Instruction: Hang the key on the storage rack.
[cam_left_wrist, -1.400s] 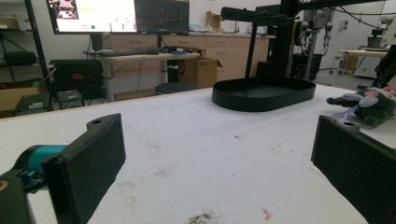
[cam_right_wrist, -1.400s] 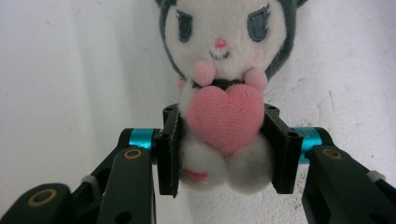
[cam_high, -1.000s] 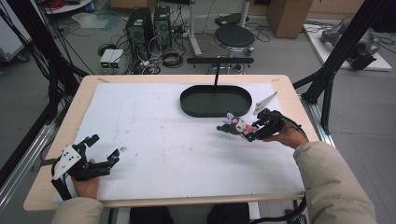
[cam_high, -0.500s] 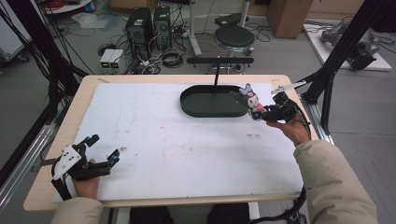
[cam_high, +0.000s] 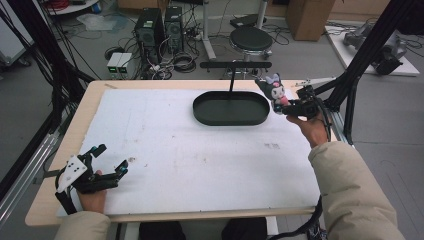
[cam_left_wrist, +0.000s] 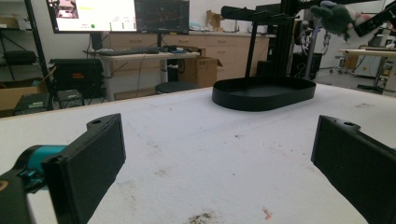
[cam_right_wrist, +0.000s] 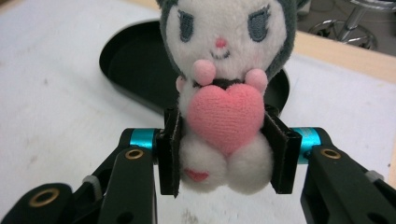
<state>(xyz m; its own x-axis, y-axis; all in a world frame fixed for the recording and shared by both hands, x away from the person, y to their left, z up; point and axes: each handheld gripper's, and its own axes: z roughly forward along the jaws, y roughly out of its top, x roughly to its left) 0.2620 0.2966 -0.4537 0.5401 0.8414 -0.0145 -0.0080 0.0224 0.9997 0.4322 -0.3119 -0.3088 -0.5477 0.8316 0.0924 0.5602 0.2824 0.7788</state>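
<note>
A small plush toy (cam_right_wrist: 223, 88) with a white face, dark hood and pink heart sits upright between the jaws of the right gripper (cam_right_wrist: 223, 151). The two black pads press into its lower body from either side, so the grip is firm and low, with the head free above. In the high view the plush toy (cam_high: 274, 90) is held in the air at the far right of the table (cam_high: 165, 150), just beside the right end of the black oval tray (cam_high: 231, 108) and above its rim height.

The step in hand appears to be carrying the toy to the tray. To do it well, the toy should travel across with the rim cleared, come down over the open floor of the tray rather than its edge, and touch down before the jaws part, since a soft, top-heavy toy would likely tip if dropped. The thin black post (cam_high: 231, 83) behind the tray is worth avoiding.

The left gripper (cam_high: 107, 167) rests at the near left corner of the table, well apart from the tray, its jaws spread wide with nothing between them.
</note>
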